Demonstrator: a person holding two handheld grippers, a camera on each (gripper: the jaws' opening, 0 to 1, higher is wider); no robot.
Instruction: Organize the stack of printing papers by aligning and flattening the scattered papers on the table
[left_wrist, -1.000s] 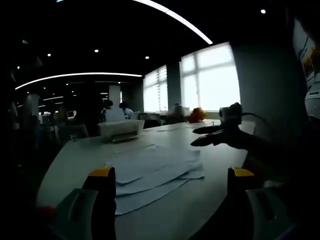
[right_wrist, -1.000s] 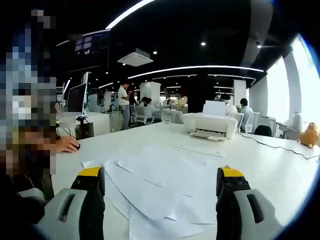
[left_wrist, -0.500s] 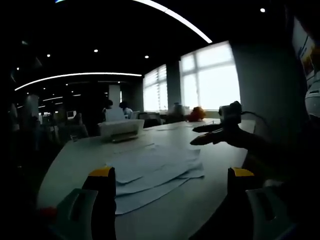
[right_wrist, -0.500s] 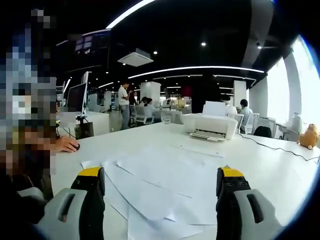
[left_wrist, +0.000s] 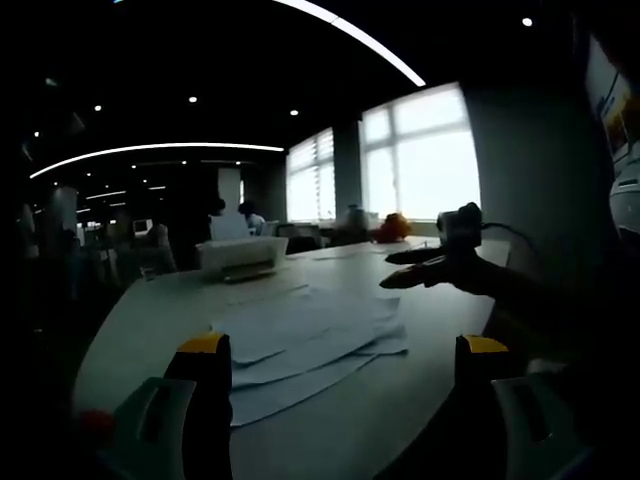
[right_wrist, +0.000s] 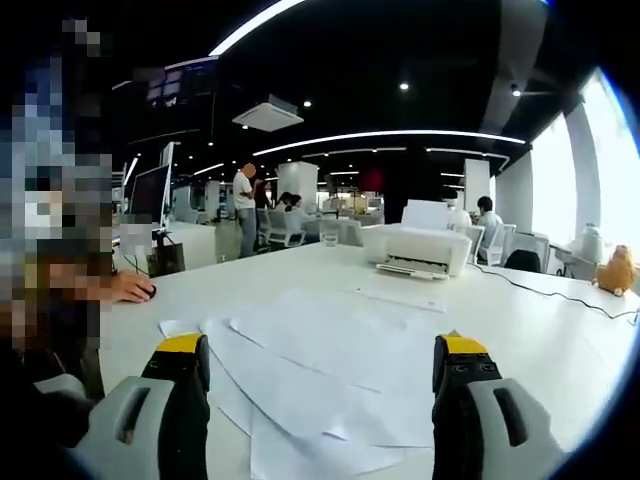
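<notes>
We see the scattered printing papers (right_wrist: 330, 370) spread loose on the white tabletop (right_wrist: 540, 340) — overlapping sheets fanned at different angles, edges not lined up, one separate sheet (right_wrist: 405, 297) lying nearer the printer. In the right gripper view the right claw (right_wrist: 322, 385) sits low over the near edge of the pile, jaws wide apart, nothing between them; we cannot tell whether the tips touch paper. In the left gripper view the left claw (left_wrist: 336, 385) is also spread apart and holding nothing, with the papers (left_wrist: 300, 345) lying ahead of and between its jaws. The right claw (left_wrist: 425, 268) comes into that view from the right, hovering above the tabletop (left_wrist: 130, 330) past the far side of the pile — apart from the sheets.

A white printer (right_wrist: 415, 250) stands on the tabletop beyond the papers, paper tray facing us; it reads as a pale box (left_wrist: 242, 257) in the dim left gripper view. A black cable (right_wrist: 565, 295) runs across the tabletop to the right of it. An orange plush toy (right_wrist: 617, 272) sits near the bright windows (left_wrist: 420, 160). A hand (right_wrist: 125, 288) rests on a mouse at the left edge. People (right_wrist: 243, 205) stand and sit in the open office behind.
</notes>
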